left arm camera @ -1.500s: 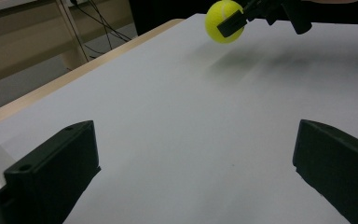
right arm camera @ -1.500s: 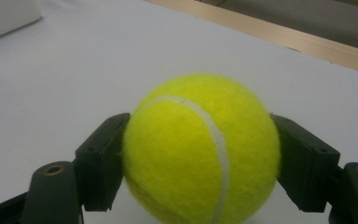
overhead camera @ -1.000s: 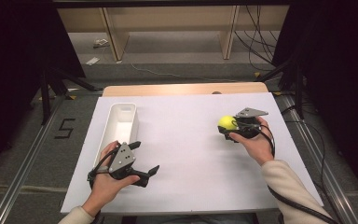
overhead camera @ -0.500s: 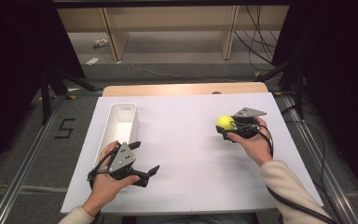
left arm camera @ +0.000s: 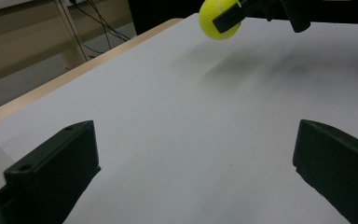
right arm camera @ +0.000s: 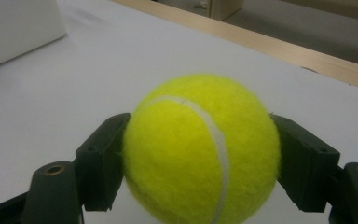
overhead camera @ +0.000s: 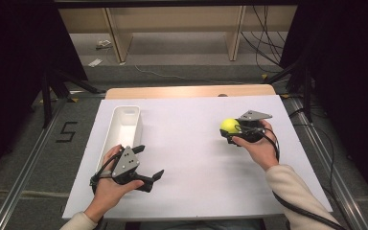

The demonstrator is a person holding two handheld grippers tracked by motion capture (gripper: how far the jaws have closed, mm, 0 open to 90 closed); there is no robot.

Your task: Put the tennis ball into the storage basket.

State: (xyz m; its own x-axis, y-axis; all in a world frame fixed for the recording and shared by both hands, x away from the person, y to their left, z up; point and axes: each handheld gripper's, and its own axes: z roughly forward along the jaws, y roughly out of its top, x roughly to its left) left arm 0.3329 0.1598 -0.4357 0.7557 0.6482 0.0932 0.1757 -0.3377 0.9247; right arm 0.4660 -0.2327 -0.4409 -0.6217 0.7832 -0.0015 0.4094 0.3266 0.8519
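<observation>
Gripping item: tennis ball [right arm camera: 200, 149], yellow felt with a white seam, clamped at its two sides between the jaws of the right gripper [overhead camera: 231, 129]. In the left gripper view the ball [left arm camera: 219, 18] hangs clear of the worktop [overhead camera: 196, 158], its shadow lying apart on the white sheet below.

Second item: left gripper [overhead camera: 148, 162], jaws spread wide with nothing between them, resting low near the front left of the worktop in the person's left hand [overhead camera: 112, 184].

Third item: white bin [overhead camera: 122, 129], long and narrow, standing lengthwise at the left of the worktop just beyond the left gripper; inside appears bare.

Step judged in hand: ball picked up and held aloft, carry not yet made. Likely destination: the bin, well apart to the left.

Next move calls for: a level carry leftward across the sheet, the grip kept firm on the round felt, the ball brought over the bin's opening before the jaws part.
</observation>
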